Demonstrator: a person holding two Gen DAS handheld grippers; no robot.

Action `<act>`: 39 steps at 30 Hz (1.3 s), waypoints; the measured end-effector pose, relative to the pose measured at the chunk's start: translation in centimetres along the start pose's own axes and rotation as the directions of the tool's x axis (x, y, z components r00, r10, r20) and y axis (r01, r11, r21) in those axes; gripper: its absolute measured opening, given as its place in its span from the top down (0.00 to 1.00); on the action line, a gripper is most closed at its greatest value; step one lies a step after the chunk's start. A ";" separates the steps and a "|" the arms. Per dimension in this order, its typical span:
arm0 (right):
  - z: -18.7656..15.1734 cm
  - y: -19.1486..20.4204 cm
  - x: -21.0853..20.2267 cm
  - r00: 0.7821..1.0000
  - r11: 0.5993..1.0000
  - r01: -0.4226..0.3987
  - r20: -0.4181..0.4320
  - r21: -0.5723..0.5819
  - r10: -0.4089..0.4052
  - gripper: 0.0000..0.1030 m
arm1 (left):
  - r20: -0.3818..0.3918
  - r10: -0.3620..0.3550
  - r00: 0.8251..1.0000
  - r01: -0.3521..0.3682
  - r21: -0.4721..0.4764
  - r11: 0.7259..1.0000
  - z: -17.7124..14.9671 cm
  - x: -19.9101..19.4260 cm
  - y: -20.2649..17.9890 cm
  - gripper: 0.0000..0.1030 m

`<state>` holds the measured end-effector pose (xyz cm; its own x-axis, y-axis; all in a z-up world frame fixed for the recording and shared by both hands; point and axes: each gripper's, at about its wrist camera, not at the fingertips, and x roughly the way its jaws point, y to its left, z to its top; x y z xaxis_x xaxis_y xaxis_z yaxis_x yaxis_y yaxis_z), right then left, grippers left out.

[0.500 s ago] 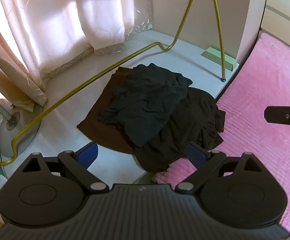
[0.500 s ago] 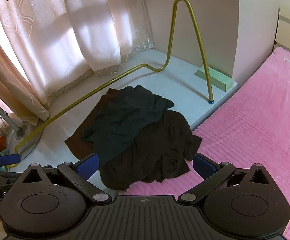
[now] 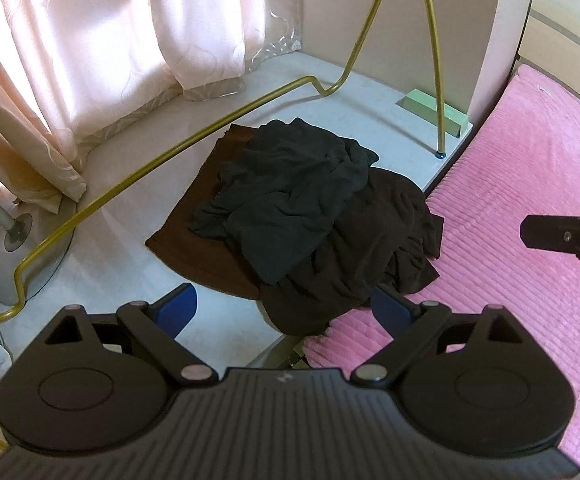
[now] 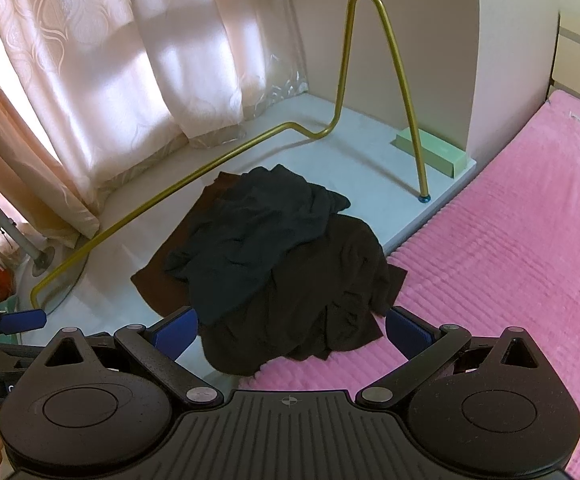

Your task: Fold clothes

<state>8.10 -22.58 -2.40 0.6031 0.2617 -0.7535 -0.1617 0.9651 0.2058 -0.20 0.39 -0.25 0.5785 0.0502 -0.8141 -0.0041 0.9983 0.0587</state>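
- Right gripper: blue fingers spread wide, empty, above dark clothes pile.
- Pile lies on pale ledge, its edge spilling onto pink bedspread.
- Gold rack frame stands behind; curtains beyond.
- Left gripper's blue fingertip at left edge.

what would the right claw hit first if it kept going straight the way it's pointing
Most likely the dark clothes pile, which lies straight ahead between the open fingers of the right claw at the edge of the pink bed cover. Depth is unclear, and nothing else shows in between.
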 end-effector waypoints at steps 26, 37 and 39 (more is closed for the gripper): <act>0.1 0.2 0.2 1.000 1.000 -0.002 -0.014 -0.018 0.002 0.01 | -0.003 -0.008 1.000 0.008 0.008 1.000 -0.3 0.0 0.1 0.10; -0.1 0.4 0.2 1.000 1.000 0.004 -0.018 -0.010 -0.004 0.01 | -0.004 -0.003 1.000 0.003 0.016 1.000 -0.7 0.1 -0.1 0.10; -0.1 0.4 0.3 1.000 1.000 0.004 -0.020 -0.007 -0.004 0.01 | -0.005 -0.003 1.000 0.003 0.017 1.000 -0.7 0.1 -0.1 0.10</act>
<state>8.12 -22.12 -2.59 0.5883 0.2575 -0.7665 -0.1648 0.9662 0.1981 -0.69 0.32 -0.75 0.5741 0.0476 -0.8174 0.0113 0.9978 0.0660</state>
